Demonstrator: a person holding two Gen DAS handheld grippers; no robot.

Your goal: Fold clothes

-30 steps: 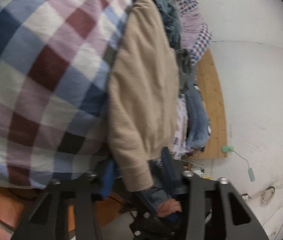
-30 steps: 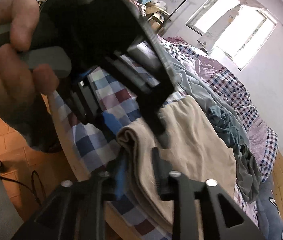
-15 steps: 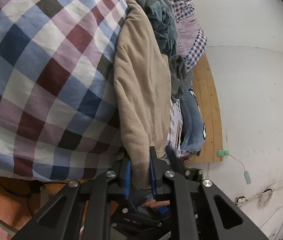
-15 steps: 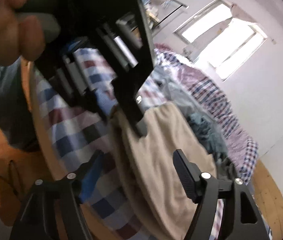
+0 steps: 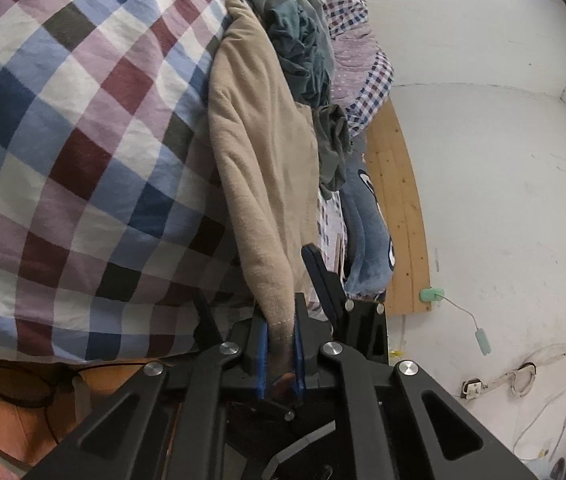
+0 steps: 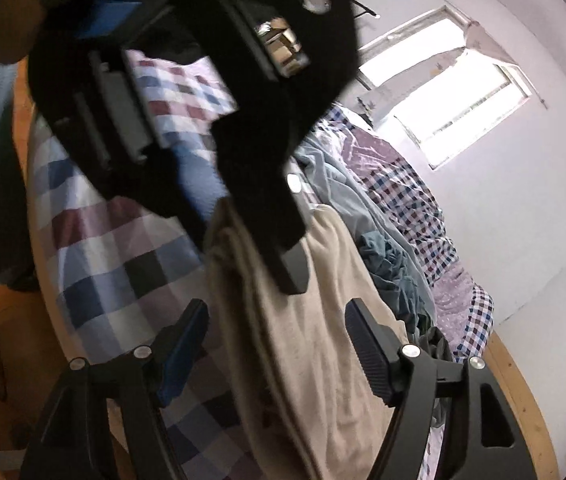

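Observation:
A beige sweater (image 5: 259, 152) lies on the bed and hangs over its edge. My left gripper (image 5: 281, 320) pinches the sweater's ribbed hem between its blue pads, and its jaws are still closing. One finger of the right gripper (image 5: 321, 280) stands just behind it. In the right wrist view the sweater (image 6: 323, 360) runs down between and under the spread fingers of my right gripper (image 6: 279, 312), which is open and not pressing on it. The left gripper's black finger (image 6: 287, 256) hangs close above, hiding the sweater's near end.
A blue, maroon and white checked bedspread (image 5: 83, 140) covers the bed. Crumpled grey-green clothes (image 5: 303, 52) and a small-check quilt (image 6: 403, 184) lie beyond the sweater. A blue plush (image 5: 367, 240) sits by the wooden bed frame (image 5: 399, 200). A bright window (image 6: 455, 108) is behind.
The left gripper has closed onto the sweater's hem. The right gripper has spread wide, letting go of the fold, and shifted sideways with a slight roll.

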